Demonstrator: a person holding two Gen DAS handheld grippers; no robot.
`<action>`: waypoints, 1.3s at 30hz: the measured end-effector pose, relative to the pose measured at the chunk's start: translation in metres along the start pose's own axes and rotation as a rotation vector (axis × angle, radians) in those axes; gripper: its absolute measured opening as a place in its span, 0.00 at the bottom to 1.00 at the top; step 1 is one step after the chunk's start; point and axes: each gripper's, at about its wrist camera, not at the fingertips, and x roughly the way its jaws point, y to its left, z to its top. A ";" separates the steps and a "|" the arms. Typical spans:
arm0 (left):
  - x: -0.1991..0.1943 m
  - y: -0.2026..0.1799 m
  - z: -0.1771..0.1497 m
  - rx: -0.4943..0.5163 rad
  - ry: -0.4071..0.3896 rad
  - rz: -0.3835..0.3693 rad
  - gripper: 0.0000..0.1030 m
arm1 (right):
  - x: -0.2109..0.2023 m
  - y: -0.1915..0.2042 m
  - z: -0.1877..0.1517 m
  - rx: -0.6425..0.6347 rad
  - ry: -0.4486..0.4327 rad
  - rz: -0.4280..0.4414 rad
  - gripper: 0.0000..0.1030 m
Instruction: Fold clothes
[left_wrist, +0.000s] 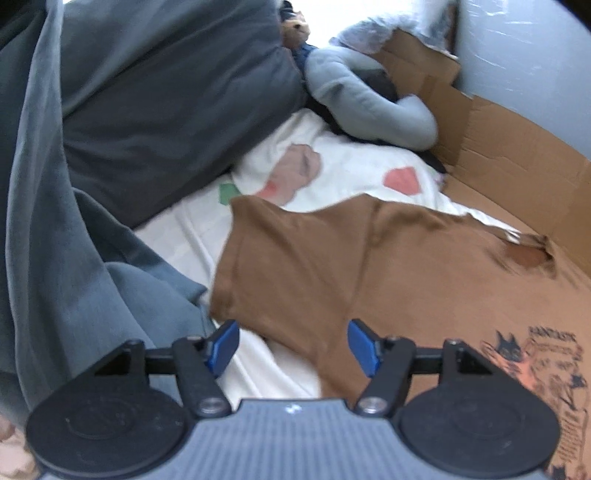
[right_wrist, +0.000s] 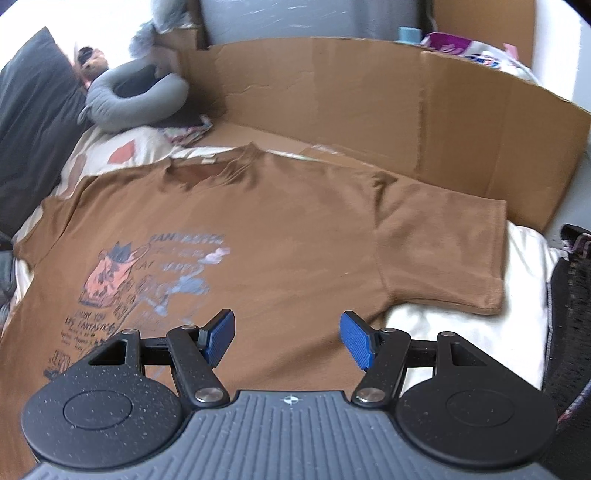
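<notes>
A brown T-shirt (right_wrist: 280, 229) with a printed cat graphic lies spread flat, front up, on a white sheet, its collar towards the cardboard. My right gripper (right_wrist: 287, 339) hovers open over the shirt's side below the right sleeve (right_wrist: 450, 240), nothing between its blue pads. In the left wrist view the same T-shirt (left_wrist: 369, 266) fills the right half. My left gripper (left_wrist: 293, 345) is open above the left sleeve (left_wrist: 266, 258) near its lower edge, where shirt meets sheet; nothing is gripped.
A grey blanket (left_wrist: 55, 221) and dark pillow (left_wrist: 166, 110) crowd the left side. A grey neck pillow (right_wrist: 136, 99) lies at the bed's head. Flattened cardboard (right_wrist: 369, 99) stands along the far side. A dark bag (right_wrist: 572, 314) sits at the right edge.
</notes>
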 end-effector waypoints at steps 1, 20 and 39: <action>0.005 0.004 0.001 -0.015 -0.001 0.009 0.64 | 0.001 0.002 -0.001 -0.007 0.003 0.006 0.67; 0.066 0.039 -0.007 -0.084 0.028 0.097 0.35 | 0.010 0.013 -0.014 -0.036 0.049 0.053 0.67; 0.035 0.033 0.006 -0.072 -0.002 0.114 0.09 | 0.017 0.018 -0.015 -0.046 0.057 0.084 0.67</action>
